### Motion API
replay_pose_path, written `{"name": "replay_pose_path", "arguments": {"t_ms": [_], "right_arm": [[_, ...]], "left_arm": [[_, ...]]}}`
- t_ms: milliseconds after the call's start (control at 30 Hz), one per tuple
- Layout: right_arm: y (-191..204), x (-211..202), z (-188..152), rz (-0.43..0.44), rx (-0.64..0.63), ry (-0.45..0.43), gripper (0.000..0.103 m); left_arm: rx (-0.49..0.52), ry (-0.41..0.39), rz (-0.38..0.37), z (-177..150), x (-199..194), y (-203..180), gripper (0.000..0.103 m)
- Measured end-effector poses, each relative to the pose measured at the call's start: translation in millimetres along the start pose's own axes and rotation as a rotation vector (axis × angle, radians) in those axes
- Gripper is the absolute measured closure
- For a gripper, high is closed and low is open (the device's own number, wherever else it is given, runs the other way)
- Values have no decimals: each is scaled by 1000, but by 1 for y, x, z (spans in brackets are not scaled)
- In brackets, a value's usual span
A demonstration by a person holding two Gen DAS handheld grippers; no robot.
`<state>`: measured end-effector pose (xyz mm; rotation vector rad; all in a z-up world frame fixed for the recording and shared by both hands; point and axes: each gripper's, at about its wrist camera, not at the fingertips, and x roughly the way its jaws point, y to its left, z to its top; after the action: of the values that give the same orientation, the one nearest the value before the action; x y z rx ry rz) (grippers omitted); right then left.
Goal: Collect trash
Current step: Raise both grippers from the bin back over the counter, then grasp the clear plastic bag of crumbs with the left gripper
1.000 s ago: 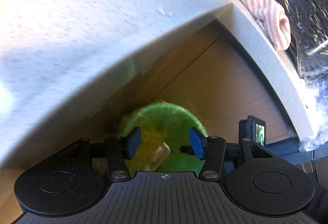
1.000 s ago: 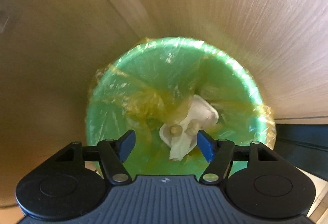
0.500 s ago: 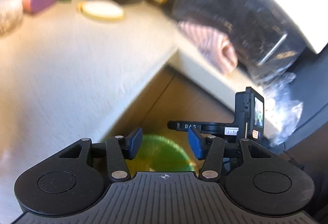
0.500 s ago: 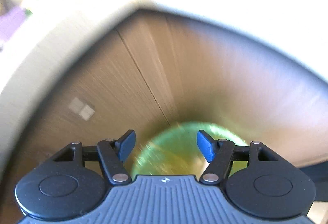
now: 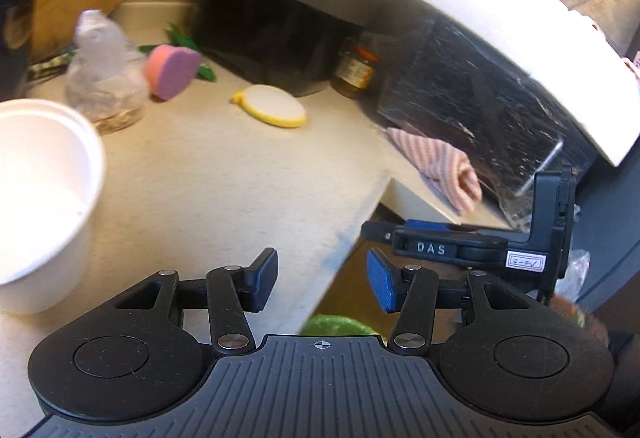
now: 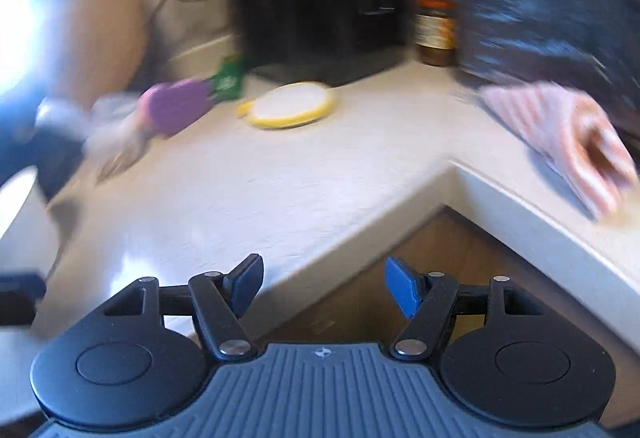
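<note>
My left gripper (image 5: 322, 280) is open and empty, raised over the counter's inner corner. Only a sliver of the green bin (image 5: 340, 324) shows below, between its fingers. My right gripper (image 6: 324, 288) is open and empty too, above the same corner; the other gripper's body (image 5: 472, 248) shows at the right in the left wrist view. On the beige counter (image 5: 224, 177) lie a clear crumpled plastic bag (image 5: 106, 73), a pink and purple sponge (image 5: 172, 71), a yellow-rimmed white lid (image 5: 272, 111) and a striped cloth (image 5: 440, 165).
A white bowl (image 5: 36, 197) stands at the counter's left. A black appliance (image 5: 276, 29) and a jar (image 5: 356, 65) stand at the back, with a dark marbled box (image 5: 480, 109) on the right. Wooden cabinet fronts (image 6: 440, 278) lie below the counter edge.
Both grippers have risen from over the green bin, where white trash lay, up to counter height. The views now look across the counter. Both stayed open.
</note>
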<state>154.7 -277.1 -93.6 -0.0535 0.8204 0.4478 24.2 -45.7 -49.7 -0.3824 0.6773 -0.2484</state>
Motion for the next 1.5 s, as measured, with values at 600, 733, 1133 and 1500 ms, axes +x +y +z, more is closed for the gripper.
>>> {"name": "replay_pose_path", "arguments": {"t_ms": [600,733,1133,1500], "right_arm": [[91,14,3,-93,134,-201,31],[90,21,2,-40,79,-190,31],[54,40,8,-11,76,-126,31],[55,51,11,32,70,-108,31]], "left_arm": [[46,-122,417,106,36,1,48],[28,-102,476,116,55,2,48],[-4,-37,533,95,83,-8,48],[37,-18,552,87,72,-4,48]]}}
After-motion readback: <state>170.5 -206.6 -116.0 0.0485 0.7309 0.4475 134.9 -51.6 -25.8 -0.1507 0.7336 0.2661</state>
